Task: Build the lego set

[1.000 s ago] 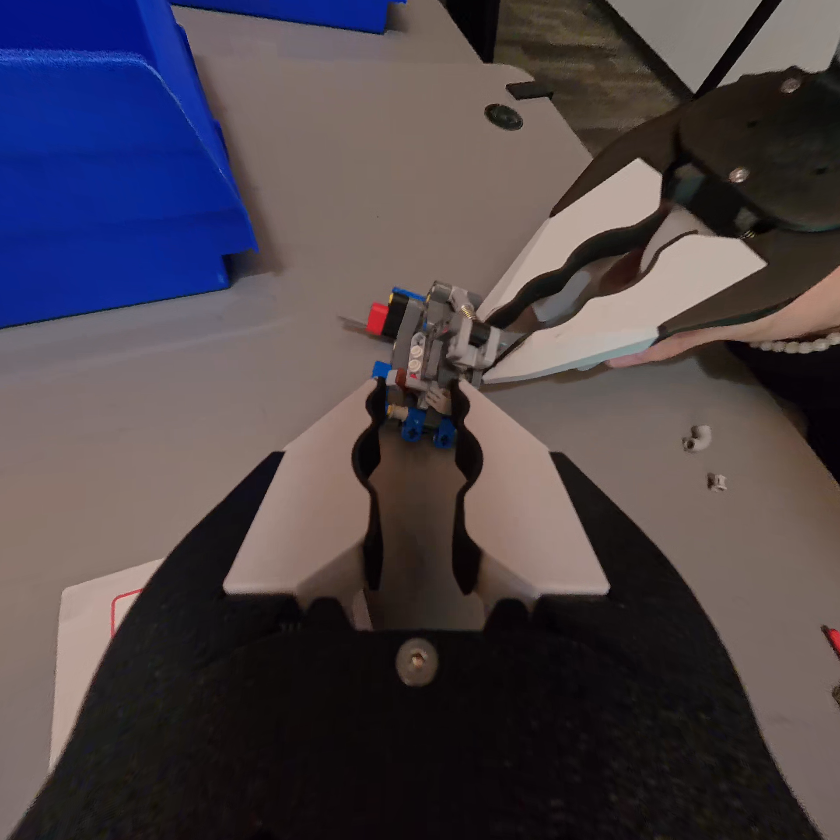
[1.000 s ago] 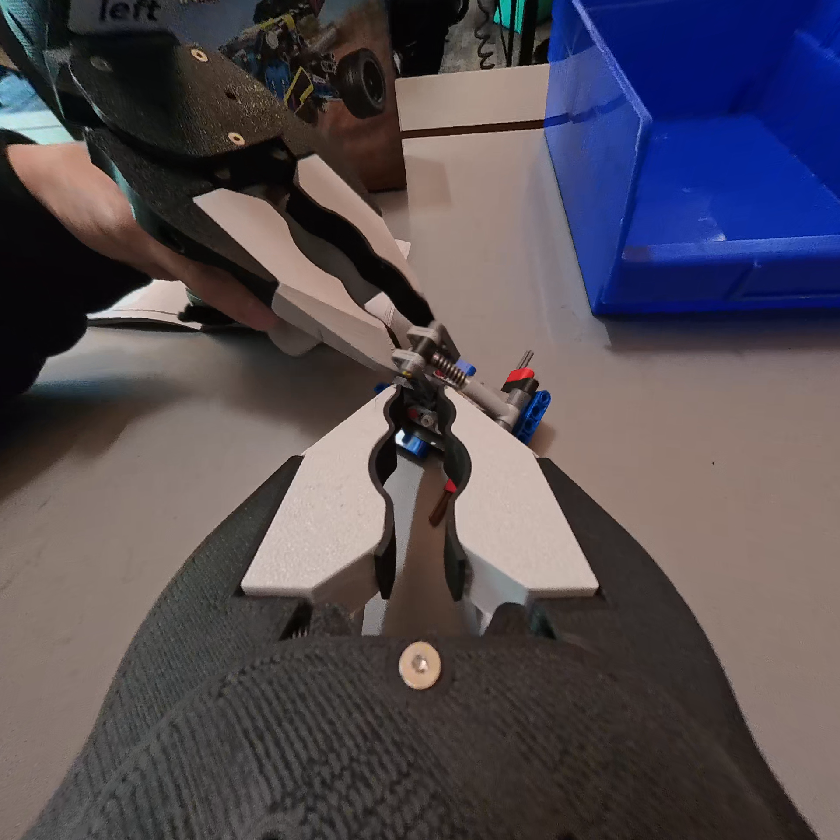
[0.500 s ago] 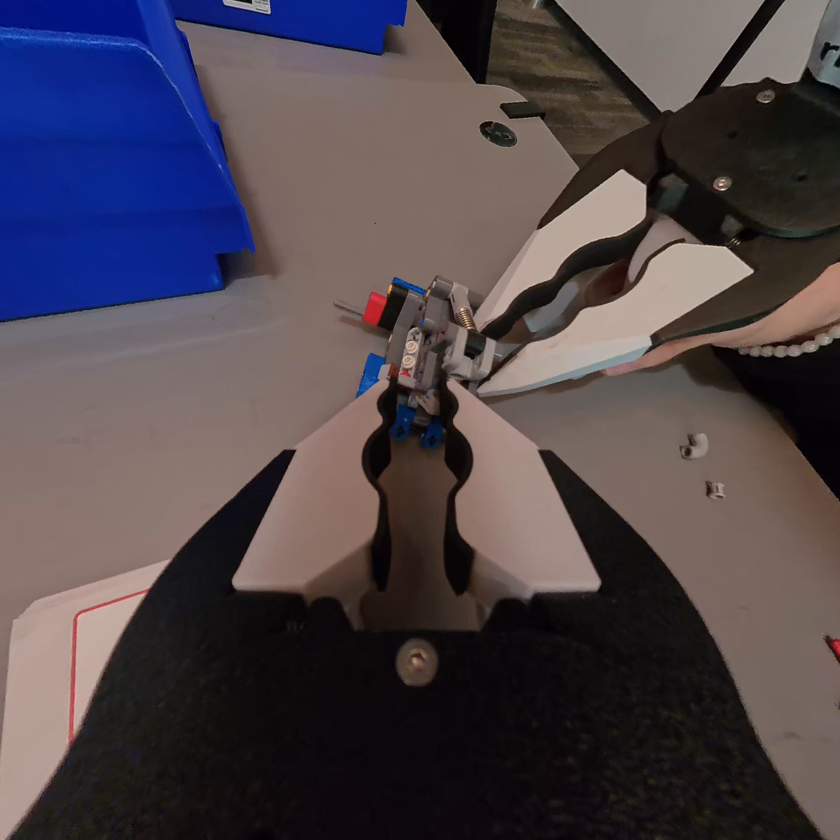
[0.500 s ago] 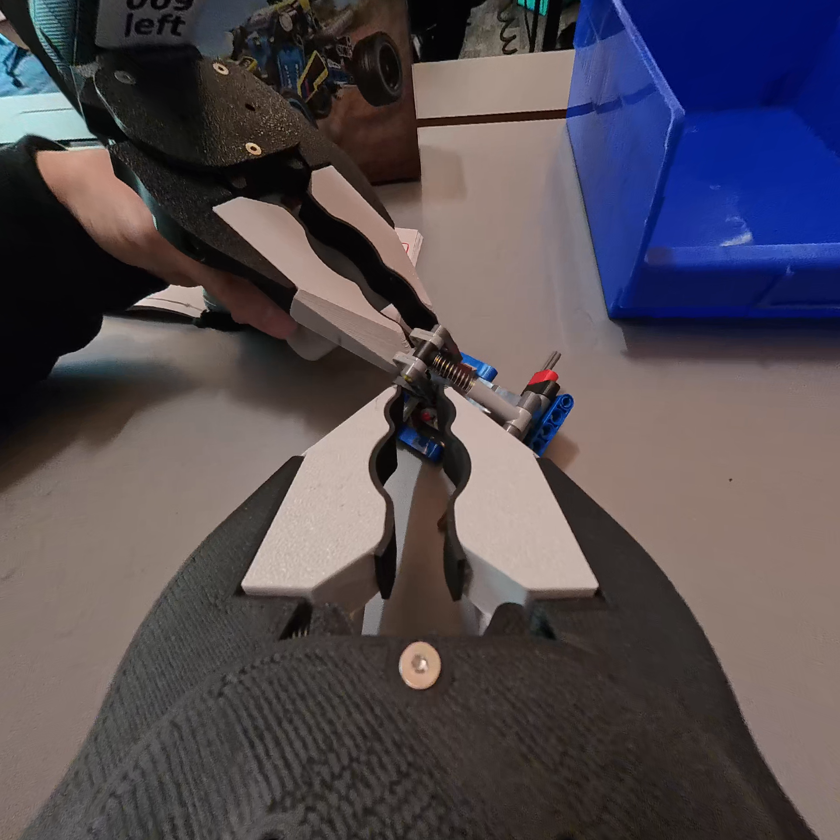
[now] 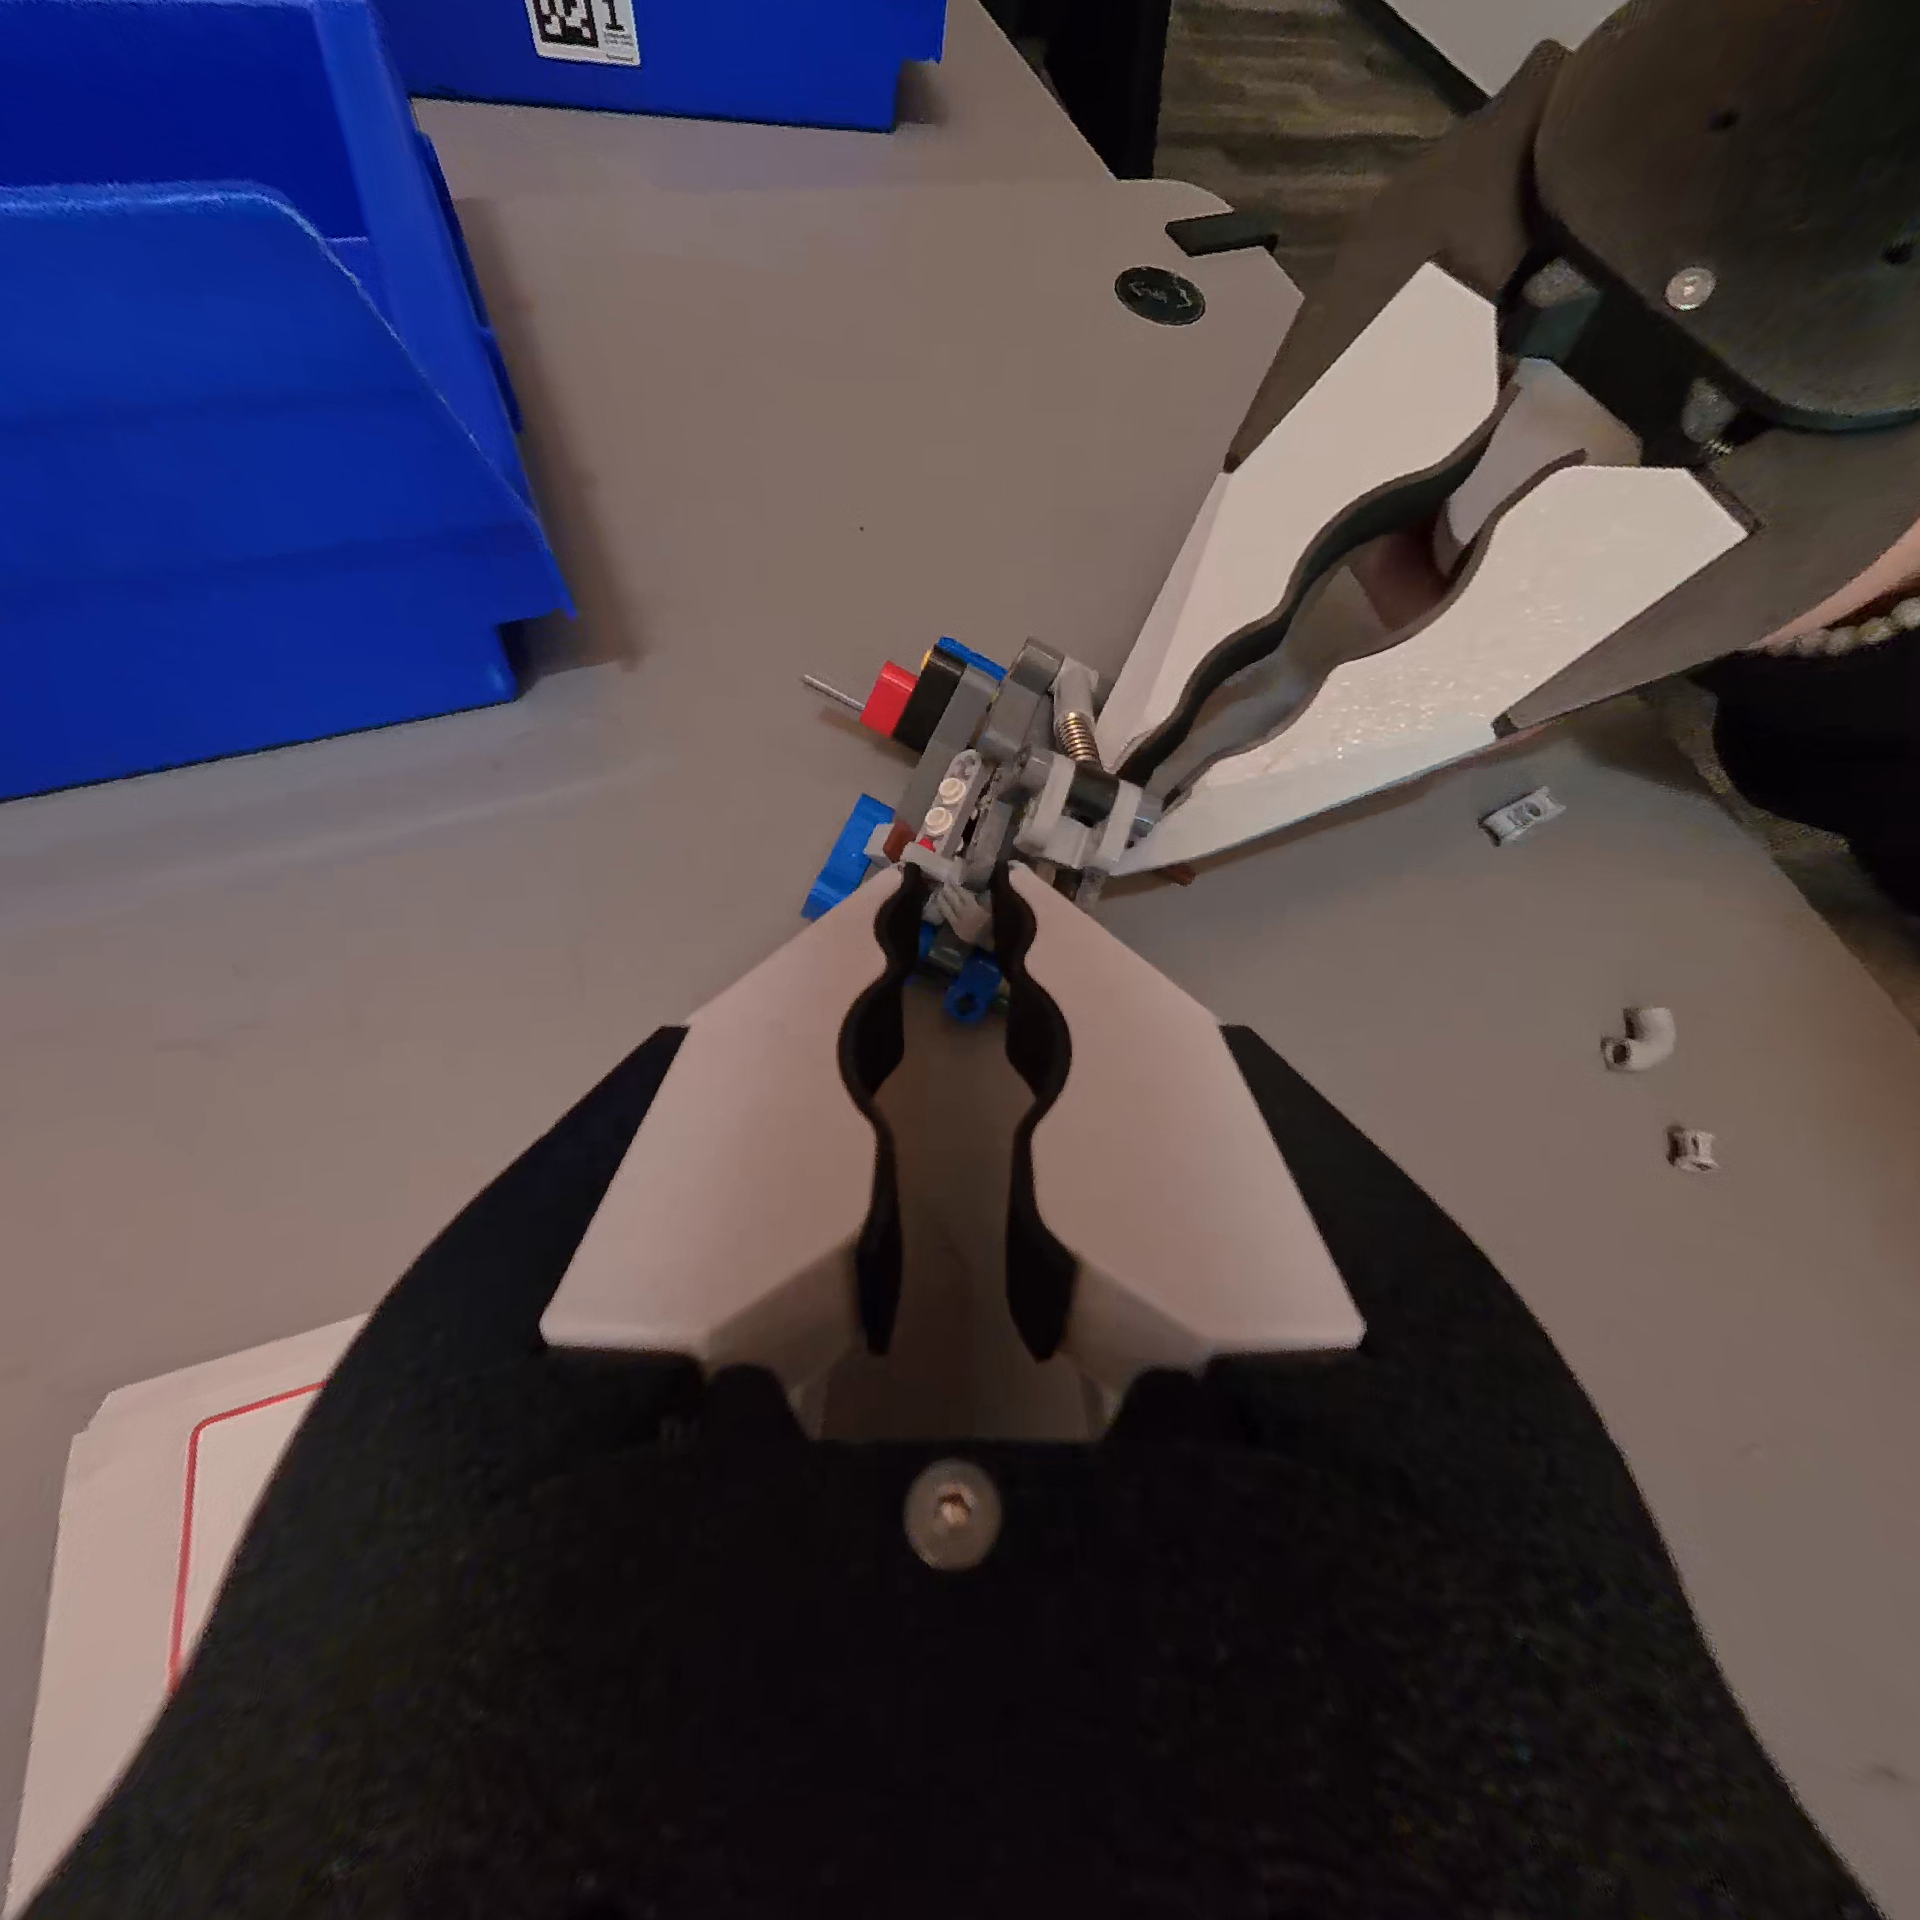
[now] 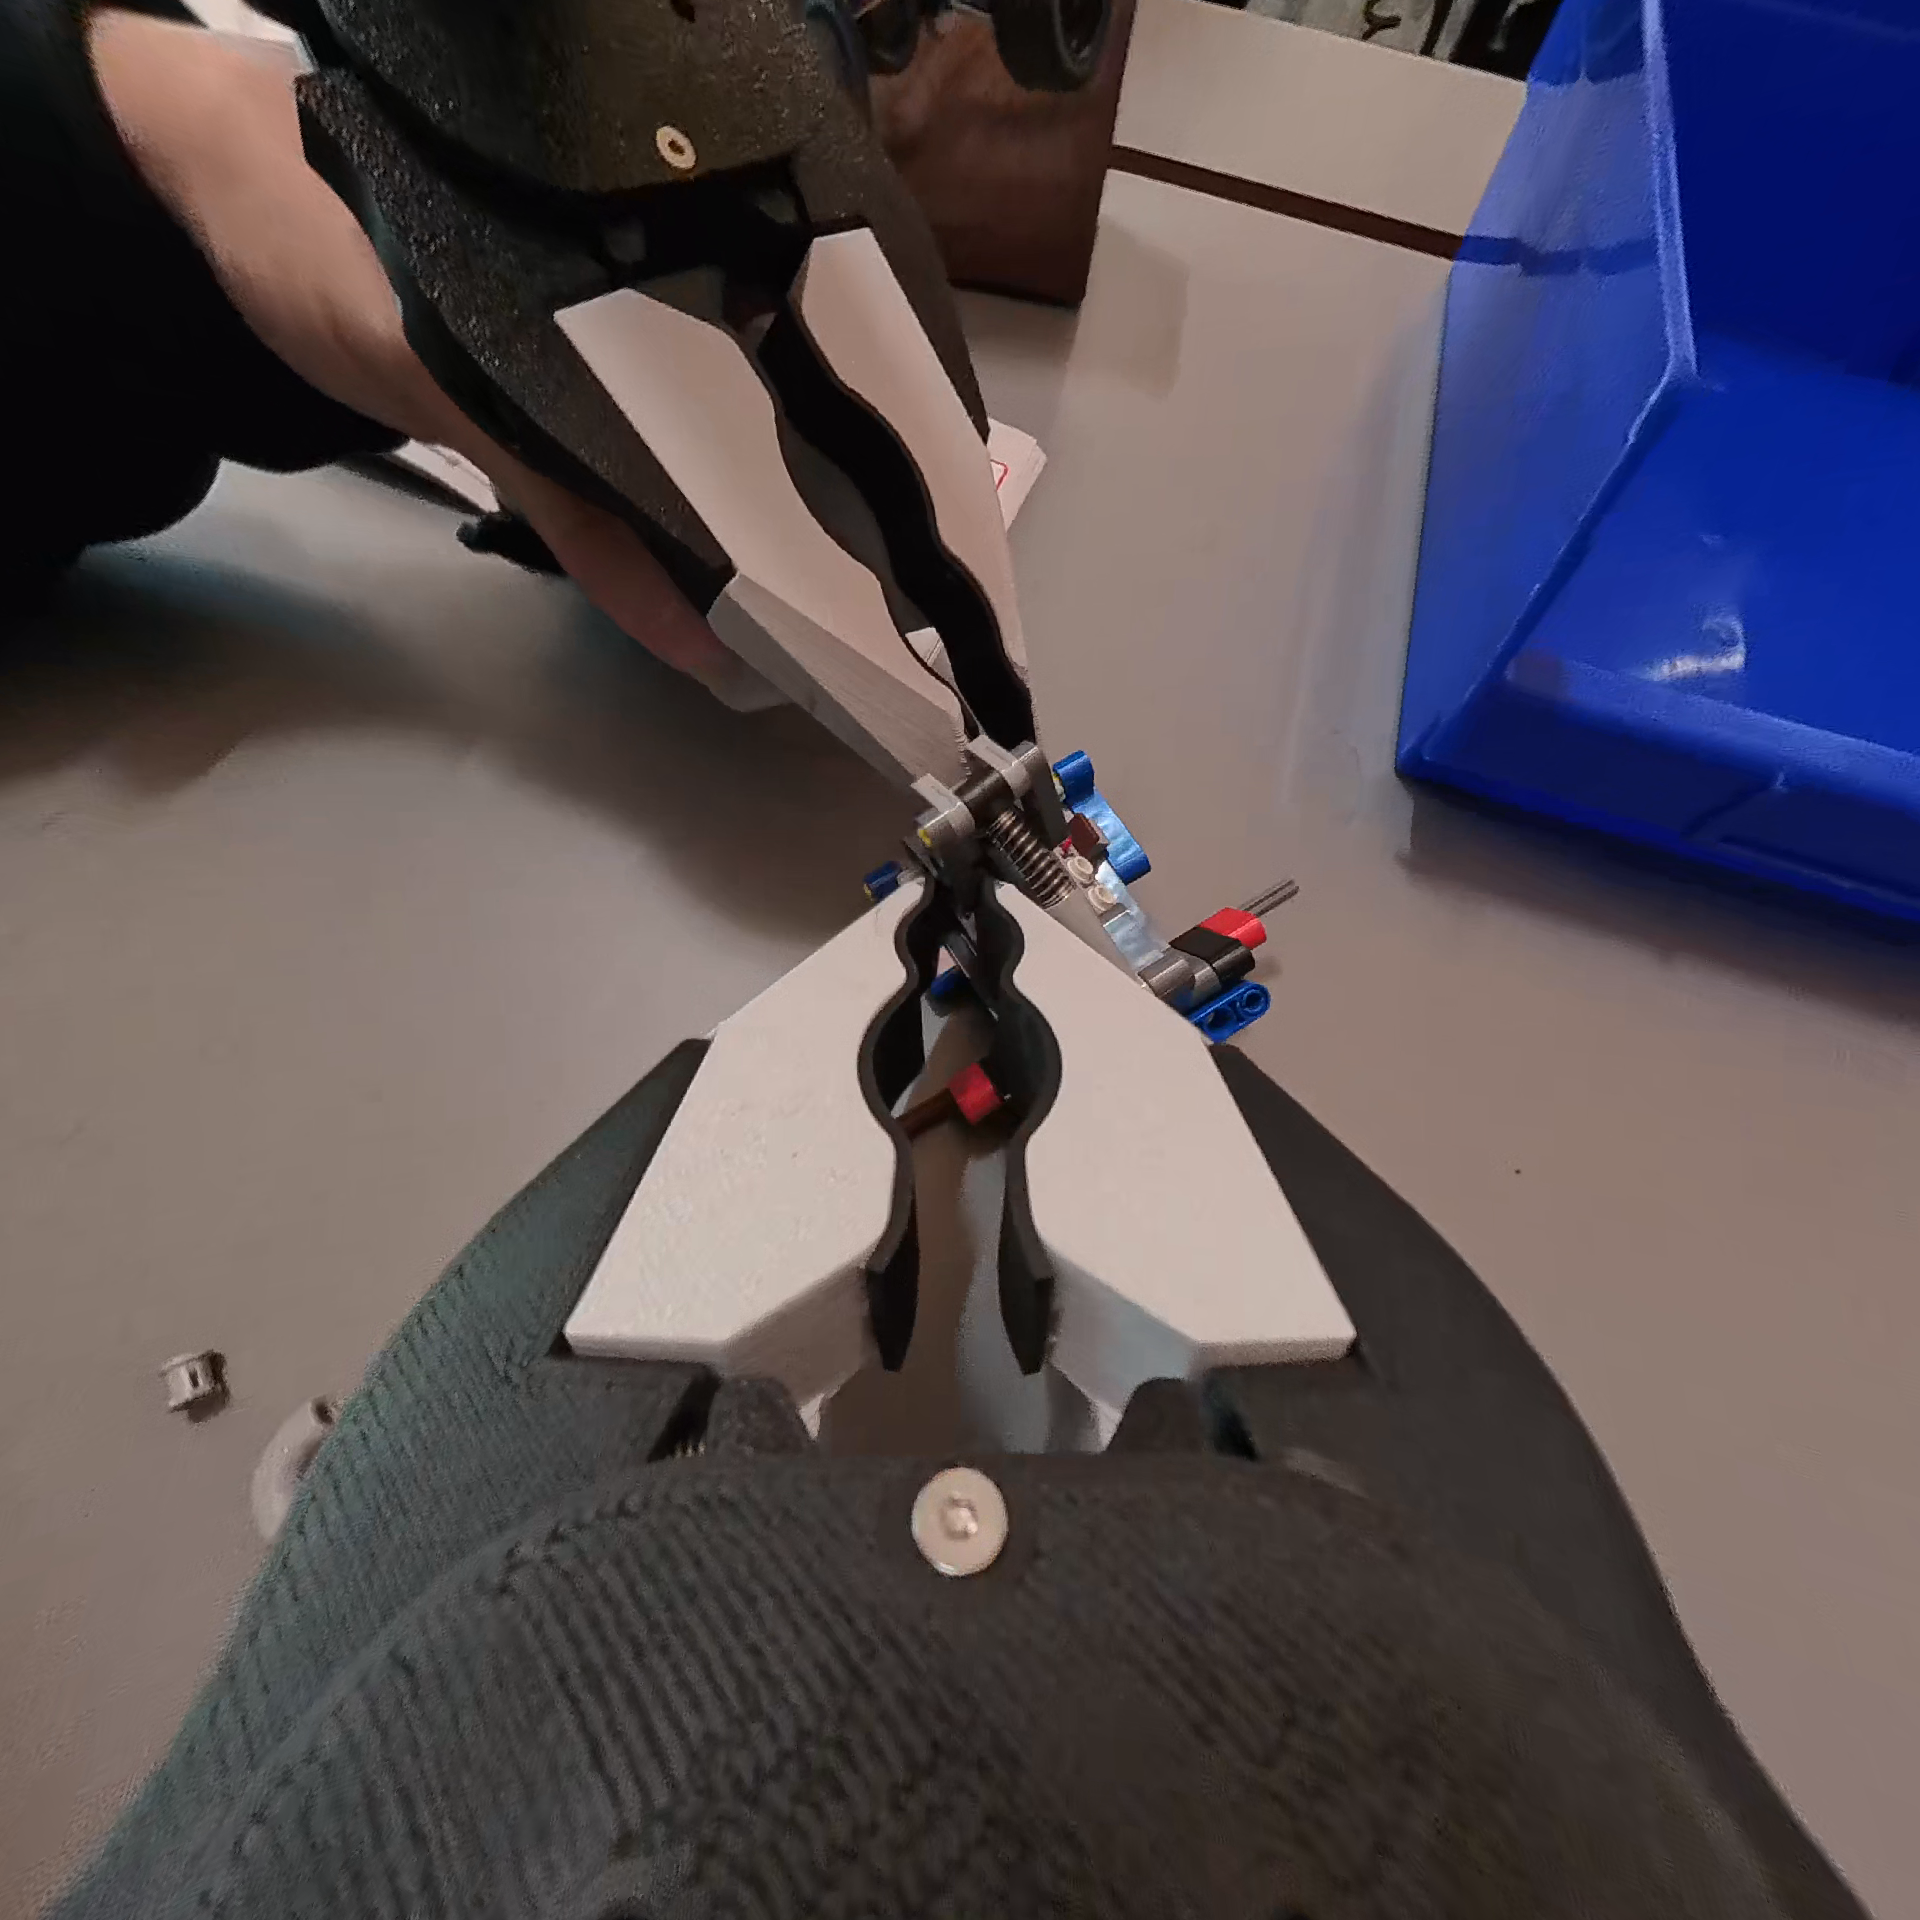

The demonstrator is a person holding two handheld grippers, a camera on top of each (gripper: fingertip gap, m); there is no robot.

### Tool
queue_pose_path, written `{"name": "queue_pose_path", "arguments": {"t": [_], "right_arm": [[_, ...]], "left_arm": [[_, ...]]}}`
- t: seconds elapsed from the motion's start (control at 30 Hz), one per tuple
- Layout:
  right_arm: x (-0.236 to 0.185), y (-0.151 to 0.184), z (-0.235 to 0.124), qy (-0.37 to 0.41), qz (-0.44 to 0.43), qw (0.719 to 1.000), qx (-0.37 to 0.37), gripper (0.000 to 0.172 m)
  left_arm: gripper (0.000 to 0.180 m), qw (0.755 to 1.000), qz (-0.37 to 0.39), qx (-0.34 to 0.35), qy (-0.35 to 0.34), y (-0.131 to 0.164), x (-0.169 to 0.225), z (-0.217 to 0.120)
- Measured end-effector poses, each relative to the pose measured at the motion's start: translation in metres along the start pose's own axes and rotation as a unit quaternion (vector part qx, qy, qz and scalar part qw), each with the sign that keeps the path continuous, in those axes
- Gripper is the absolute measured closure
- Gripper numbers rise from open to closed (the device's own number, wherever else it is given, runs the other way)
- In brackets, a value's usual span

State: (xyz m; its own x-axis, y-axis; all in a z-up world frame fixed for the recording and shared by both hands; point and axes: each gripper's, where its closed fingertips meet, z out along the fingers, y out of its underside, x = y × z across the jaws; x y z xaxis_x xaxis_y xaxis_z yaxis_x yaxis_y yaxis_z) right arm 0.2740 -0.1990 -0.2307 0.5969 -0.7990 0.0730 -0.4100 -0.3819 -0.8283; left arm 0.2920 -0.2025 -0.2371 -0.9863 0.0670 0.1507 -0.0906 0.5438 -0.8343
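A small brick assembly [image 5: 997, 769], grey with blue, red and black parts and a metal spring, sits low over the grey table [image 5: 416, 1039]. My left gripper [image 5: 951, 883] is shut on its near grey end. My right gripper [image 6: 961, 904] is shut on a thin dark part of the assembly [image 6: 1039, 831], just below the spring. In the left wrist view the right gripper [image 5: 1132, 790] comes in from the upper right. In the right wrist view the left gripper [image 6: 997, 748] comes in from above. A red-capped brown axle [image 6: 971, 1091] shows farther back between the right fingers.
Blue bins stand at the left [image 5: 239, 468] and at the right [image 6: 1683, 520]. Small grey loose pieces lie on the table [image 5: 1636, 1039] [image 5: 1519, 812] [image 6: 192, 1380]. A white sheet with a red line [image 5: 156, 1507] lies near left. A printed box [image 6: 1018, 156] stands behind.
Both grippers' jaws have narrowed onto the assembly. The left one went from loosely around its near end to pinching it. The right one tightened on the thin dark part.
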Motion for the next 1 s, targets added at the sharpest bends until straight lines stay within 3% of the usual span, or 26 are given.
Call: {"name": "queue_pose_path", "arguments": {"t": [0.17,0.5,0.67,1.0], "right_arm": [[0.000,0.002,0.000,0.009,-0.047,0.999,-0.012,0.168],[0.003,0.001,0.001,-0.006,-0.012,0.999,0.034,0.168],[0.005,0.001,0.001,-0.016,-0.003,0.999,0.045,0.168],[0.004,-0.001,-0.001,-0.050,-0.002,0.997,0.055,0.169]], "left_arm": [[0.170,1.000,-0.009,0.006,-0.004,0.000,0.000,0.000],[0.166,0.995,0.088,0.031,-0.024,-0.002,0.000,-0.008],[0.169,0.996,0.072,0.048,-0.029,-0.010,-0.004,-0.019],[0.168,0.994,0.103,0.030,-0.022,-0.007,0.003,-0.007]]}}
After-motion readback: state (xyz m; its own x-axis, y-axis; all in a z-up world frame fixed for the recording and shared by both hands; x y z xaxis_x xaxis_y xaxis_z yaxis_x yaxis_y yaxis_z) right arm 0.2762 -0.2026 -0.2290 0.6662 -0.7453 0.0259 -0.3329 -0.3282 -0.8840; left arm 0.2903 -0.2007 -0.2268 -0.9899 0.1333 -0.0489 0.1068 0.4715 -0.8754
